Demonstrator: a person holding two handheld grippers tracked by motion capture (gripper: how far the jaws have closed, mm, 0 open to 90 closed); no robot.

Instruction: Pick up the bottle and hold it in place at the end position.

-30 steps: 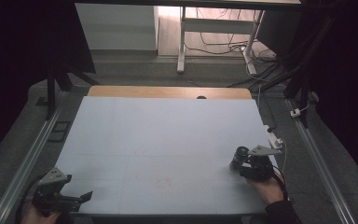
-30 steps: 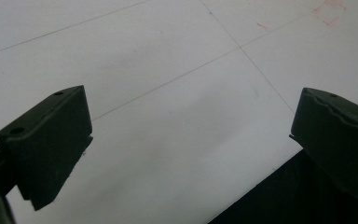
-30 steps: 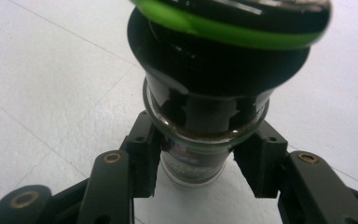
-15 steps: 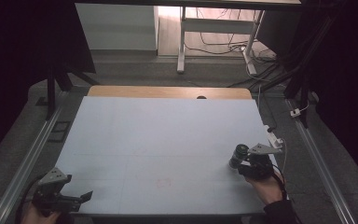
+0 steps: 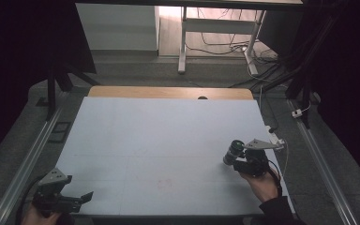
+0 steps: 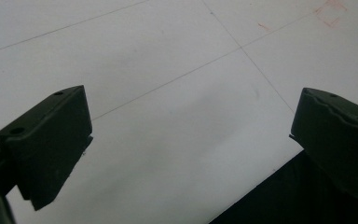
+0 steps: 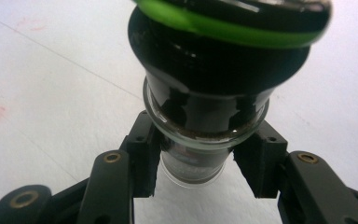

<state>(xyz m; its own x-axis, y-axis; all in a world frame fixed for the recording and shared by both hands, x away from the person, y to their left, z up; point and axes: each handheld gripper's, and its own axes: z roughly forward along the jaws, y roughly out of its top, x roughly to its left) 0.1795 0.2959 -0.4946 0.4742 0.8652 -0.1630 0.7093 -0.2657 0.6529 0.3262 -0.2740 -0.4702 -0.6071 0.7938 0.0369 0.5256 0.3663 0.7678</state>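
Pickup is judged done, since a glass jar (image 7: pixel 200 116) with a black, green-ringed cap is clamped by the right tool (image 5: pixel 238 158) at the worktop's (image 5: pixel 168 136) right near side, placement remaining, while the left tool (image 5: pixel 77 199) is held open, empty, near left.

High view overlooks table (image 5: pixel 159 140), 2 gripper views close above it
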